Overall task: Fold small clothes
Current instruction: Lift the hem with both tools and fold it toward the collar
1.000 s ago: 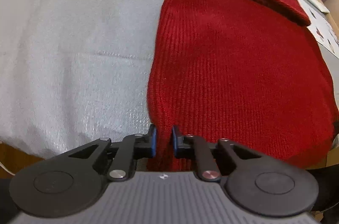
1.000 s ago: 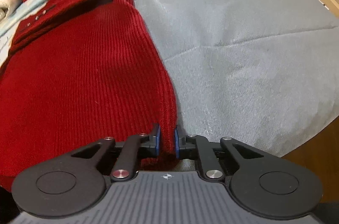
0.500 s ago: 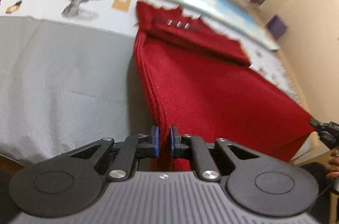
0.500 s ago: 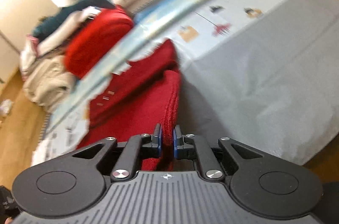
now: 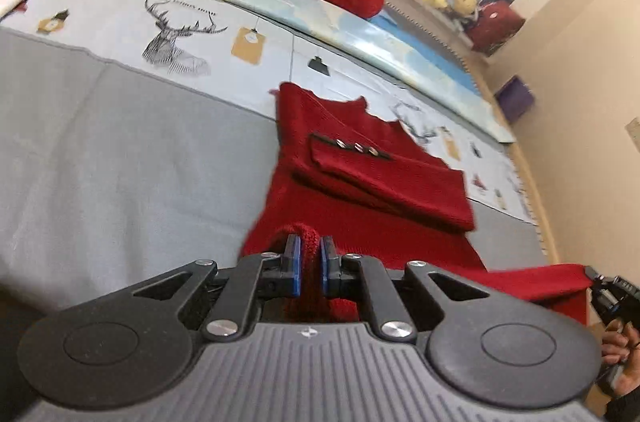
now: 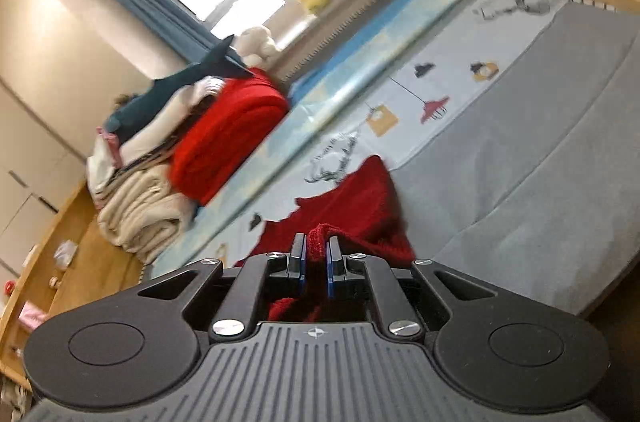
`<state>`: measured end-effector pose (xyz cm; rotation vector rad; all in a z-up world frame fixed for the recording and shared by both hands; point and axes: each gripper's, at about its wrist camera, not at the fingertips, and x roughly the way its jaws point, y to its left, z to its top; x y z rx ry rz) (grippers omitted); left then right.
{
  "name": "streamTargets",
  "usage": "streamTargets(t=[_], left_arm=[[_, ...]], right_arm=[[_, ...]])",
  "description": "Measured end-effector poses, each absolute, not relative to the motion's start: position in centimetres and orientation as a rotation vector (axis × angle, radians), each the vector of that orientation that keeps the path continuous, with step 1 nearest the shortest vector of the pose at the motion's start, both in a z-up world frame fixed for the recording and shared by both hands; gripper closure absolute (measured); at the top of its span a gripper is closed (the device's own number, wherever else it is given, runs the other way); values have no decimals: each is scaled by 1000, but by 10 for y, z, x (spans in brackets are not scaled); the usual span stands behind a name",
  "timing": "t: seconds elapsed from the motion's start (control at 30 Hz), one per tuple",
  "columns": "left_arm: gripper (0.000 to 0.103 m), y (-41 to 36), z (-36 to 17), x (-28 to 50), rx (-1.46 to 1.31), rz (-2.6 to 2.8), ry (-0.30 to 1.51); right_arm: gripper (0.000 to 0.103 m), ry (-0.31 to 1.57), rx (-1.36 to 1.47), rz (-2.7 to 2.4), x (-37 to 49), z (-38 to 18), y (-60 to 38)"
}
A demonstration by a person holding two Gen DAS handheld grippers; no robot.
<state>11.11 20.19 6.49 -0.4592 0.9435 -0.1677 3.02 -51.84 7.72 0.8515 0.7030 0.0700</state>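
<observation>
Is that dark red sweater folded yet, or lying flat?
Partly folded: dark red sweater has a sleeve laid across its chest, its near hem lifted off the bed.

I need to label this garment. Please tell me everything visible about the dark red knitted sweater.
The dark red sweater is ribbed knit, with a sleeve folded across its chest and three silver buttons on a dark strip. Its upper part lies on the grey bedspread; its lower edge is lifted, pinched by the left tongs and right tongs.

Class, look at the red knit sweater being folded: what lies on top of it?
On the red knit sweater, a folded sleeve with three metal buttons lies across it. The knit beneath that sleeve is covered.
</observation>
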Motion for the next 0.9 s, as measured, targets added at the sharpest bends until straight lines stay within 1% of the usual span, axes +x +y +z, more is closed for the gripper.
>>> streamTargets(t=[0.07,0.13,0.23,0.27,0.37,0.43,0.5,0.6,0.73,0.8,0.87,0.9], left_arm=[[95,208,54,148,-484,-155,972],[96,211,43,187,-445,-137,990],[96,224,18,232,-449,-98,1058],[96,228,6,242,-446,-84,1075],[96,243,-31,259,-566,-31,1158],[96,242,-34,266,-558,-42,1158],[96,239,-32,270,-544,-54,1145],[97,244,-25,270,-535,-21,1092],[96,261,-27,266,-594,8,1071],[92,263,-31,263,-588,-9,1084],[84,264,-40,260,-573,-25,1115],[82,263,-45,259,-567,-28,1129]], right_arm=[[94,744,838,47,64,61,-517],[94,794,830,11,100,42,-516],[94,846,853,-26,141,17,-519],[94,862,838,-39,154,9,-518],[94,915,790,-53,177,-20,-512],[94,975,789,-99,184,-37,-506],[94,980,746,-97,192,-45,-499],[93,965,667,-96,200,-53,-490],[85,881,624,-123,197,-49,-491],[85,816,612,-167,192,-42,-497],[85,767,642,-185,186,-40,-509],[85,771,646,-186,184,-41,-513]])
